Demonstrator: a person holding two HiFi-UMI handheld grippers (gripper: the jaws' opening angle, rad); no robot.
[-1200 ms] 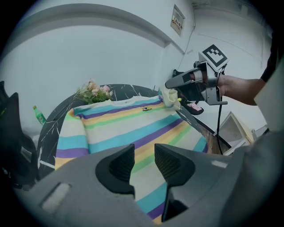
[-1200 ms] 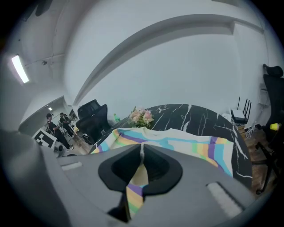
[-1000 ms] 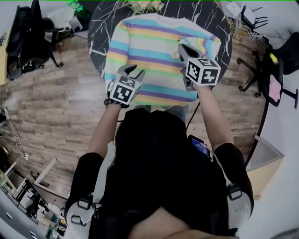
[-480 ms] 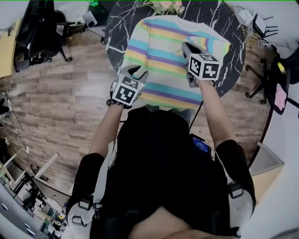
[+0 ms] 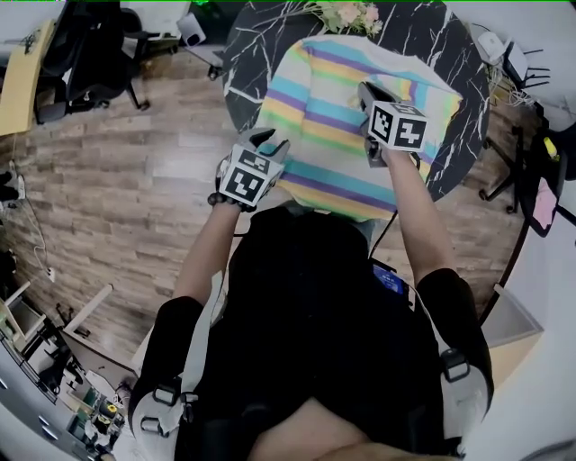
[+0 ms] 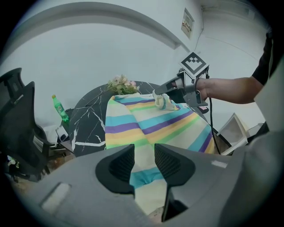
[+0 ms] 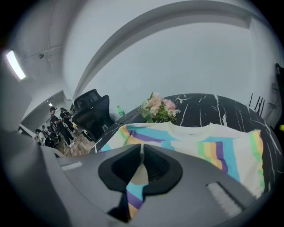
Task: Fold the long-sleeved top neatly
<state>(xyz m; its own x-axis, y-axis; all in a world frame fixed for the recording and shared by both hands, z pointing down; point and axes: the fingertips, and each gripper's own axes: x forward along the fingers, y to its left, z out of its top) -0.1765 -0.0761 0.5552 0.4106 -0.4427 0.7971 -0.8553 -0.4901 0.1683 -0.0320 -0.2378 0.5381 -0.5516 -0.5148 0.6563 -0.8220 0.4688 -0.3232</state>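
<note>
a wood-plank floor (image 5: 135, 180) runs under a round black bench (image 5: 245, 54) with white marble veins. the striped long-sleeved top (image 5: 333, 135) lies spread across most of the bench, its hem hanging over the near edge. a black office chair (image 5: 85, 54) stands on the floor to the left, well apart from the bench. the right claw (image 7: 141, 153) is closed tight on a pinch of the top's cloth, held above the spread top. the left claw (image 6: 144, 153) stands part open over the hem, gripping nothing. a bunch of flowers (image 5: 346, 13) sits at the bench's far edge, with a green bottle (image 6: 60, 108) to the left.
</note>
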